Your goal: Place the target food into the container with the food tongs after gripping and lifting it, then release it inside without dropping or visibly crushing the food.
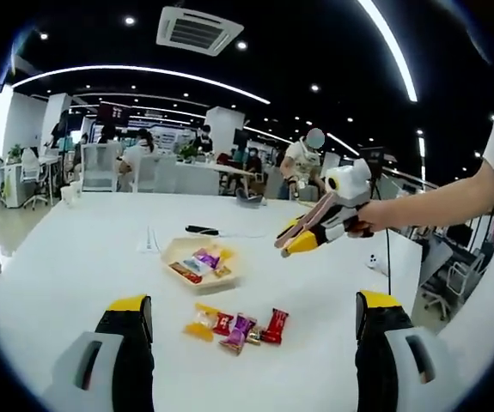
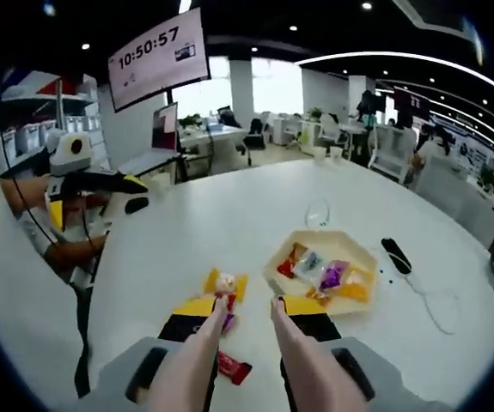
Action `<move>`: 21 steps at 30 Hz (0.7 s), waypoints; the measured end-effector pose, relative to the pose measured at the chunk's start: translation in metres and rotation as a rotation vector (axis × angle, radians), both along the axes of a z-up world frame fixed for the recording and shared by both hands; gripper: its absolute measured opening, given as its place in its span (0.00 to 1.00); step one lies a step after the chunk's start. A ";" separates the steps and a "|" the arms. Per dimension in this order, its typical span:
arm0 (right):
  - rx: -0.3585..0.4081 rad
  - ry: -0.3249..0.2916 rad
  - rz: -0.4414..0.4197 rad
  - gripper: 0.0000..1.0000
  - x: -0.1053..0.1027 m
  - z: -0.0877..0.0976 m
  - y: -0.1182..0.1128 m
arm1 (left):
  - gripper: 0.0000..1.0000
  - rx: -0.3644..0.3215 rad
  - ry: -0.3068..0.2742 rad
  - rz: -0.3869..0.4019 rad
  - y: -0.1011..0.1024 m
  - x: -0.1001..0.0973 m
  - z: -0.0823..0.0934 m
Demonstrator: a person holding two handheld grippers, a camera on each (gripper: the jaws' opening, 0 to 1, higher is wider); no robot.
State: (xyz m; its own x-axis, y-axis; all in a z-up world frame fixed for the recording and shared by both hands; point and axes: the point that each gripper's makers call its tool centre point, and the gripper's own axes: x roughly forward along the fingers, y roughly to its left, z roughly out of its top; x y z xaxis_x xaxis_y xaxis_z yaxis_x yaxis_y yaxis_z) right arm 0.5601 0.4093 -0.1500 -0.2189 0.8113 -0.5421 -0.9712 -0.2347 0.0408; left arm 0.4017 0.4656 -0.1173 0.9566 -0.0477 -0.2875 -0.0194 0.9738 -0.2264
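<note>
- On the white table (image 2: 229,215), just short of the tongs' tips, lies a loose cluster of wrapped sweets (image 1: 238,326) in yellow, red and purple. It sits near the pale yellow six-sided tray (image 2: 270,269), which already holds several.
- Pale pink food tongs (image 2: 204,343), clamped in the right gripper (image 2: 248,305), stand narrowly parted — nothing between the tips.
- Left gripper (image 1: 251,313) is spread wide and idle.
- Step judged: approach, grip not yet made. Next: straddle one sweet, close gently, lift.

My left gripper view looked across the white table (image 1: 75,257) from farther back; my right gripper view hovered closer above; both shared the tray (image 1: 229,273) (image 2: 274,273).
</note>
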 end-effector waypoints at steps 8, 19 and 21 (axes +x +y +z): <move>-0.039 0.021 0.021 0.27 -0.009 -0.009 -0.003 | 0.99 -0.008 0.005 0.015 0.004 -0.006 0.002; -0.072 -0.021 0.111 0.27 -0.008 -0.031 -0.012 | 0.99 -0.016 -0.010 0.011 0.002 0.001 0.005; -0.074 -0.019 0.121 0.26 -0.010 -0.035 -0.013 | 0.99 -0.011 -0.004 0.003 -0.001 -0.001 0.002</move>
State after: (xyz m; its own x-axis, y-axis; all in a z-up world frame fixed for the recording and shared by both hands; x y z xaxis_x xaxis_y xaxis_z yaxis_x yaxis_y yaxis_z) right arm 0.5502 0.3963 -0.1849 -0.3017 0.7374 -0.6043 -0.9368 -0.3471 0.0442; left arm 0.4009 0.4647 -0.1153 0.9578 -0.0477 -0.2835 -0.0219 0.9712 -0.2372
